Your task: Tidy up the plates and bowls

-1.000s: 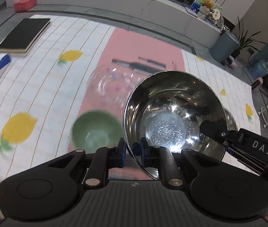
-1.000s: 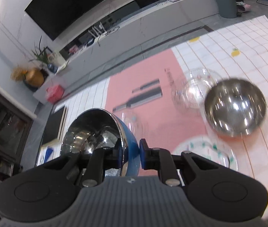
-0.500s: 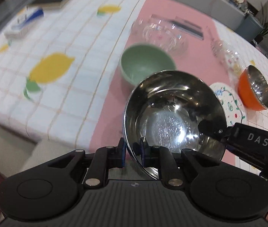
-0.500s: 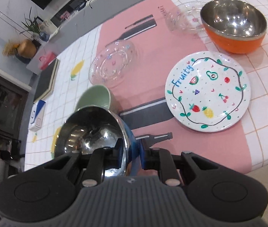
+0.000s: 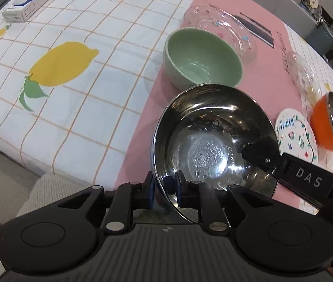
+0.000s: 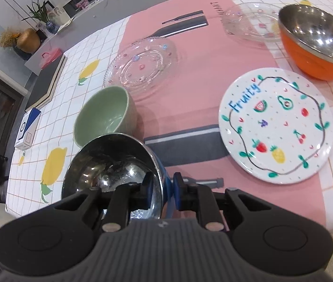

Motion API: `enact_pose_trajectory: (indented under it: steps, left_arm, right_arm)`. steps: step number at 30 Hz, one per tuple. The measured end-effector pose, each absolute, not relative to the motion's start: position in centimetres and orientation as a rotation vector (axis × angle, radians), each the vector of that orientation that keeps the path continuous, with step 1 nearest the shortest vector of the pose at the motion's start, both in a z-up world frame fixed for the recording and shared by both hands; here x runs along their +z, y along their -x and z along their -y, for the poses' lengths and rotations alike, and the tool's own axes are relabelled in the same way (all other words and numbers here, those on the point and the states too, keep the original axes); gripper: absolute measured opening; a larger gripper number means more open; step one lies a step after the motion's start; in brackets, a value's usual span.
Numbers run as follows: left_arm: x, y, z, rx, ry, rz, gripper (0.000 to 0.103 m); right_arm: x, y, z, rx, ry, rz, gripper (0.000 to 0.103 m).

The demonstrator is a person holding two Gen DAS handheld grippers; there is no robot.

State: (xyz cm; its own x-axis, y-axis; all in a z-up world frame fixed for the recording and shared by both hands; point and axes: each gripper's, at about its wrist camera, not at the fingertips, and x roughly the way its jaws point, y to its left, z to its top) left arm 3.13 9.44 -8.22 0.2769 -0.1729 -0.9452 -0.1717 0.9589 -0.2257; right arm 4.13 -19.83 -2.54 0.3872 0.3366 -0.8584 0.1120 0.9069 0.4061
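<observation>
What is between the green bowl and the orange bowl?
In the right wrist view, the Fruity plate sits roughly between the green bowl and orange bowl.

Bright even light, soft shadows, steel bowl (image 5: 213, 145) glare; fisheye-bent edges, perhaps slightly soft.

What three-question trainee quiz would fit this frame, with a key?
1. True or false: both tools grip the rim of the same blue-sided steel bowl.
2. Multiple choice: which dish sits just beyond the held bowl? A. pale green ceramic bowl B. white plate with painted fruit C. orange-sided steel bowl
3. Fill in: the word painted in blue on the white plate is ____.

Key
1. True: the left tool pinches the near rim, and the right tool pinches the rim from the other side.
2. A
3. Fruity
</observation>
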Motion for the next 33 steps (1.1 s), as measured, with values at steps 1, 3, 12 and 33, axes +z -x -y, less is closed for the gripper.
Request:
enact_pose_trajectory:
  steps: [1,3,12,33]
  left_arm:
    - [-8.3,-3.4,-9.3,0.0,0.306,-1.29,0.021]
    - [-8.4,-4.0,-8.9,-0.006,0.288,-1.282,0.024]
    - [-8.8,-4.9,-8.6,-0.05,0.302,-1.265,0.026]
    - [-7.7,-3.5,-8.0,-0.079,0.265,-1.197,0.063]
  right_arm:
    - [-2.6,-4.3,19.8,0.149,-0.44,-1.174,0.016]
    - [-2.8,-4.7,19.6,0.147,-0.435,-1.172,0.016]
    - [-3.2,-5.9,19.7,0.145,-0.375,-1.168,0.013]
    - [1.5,-2.6,35.5,-0.058,-0.568,-0.987,0.045]
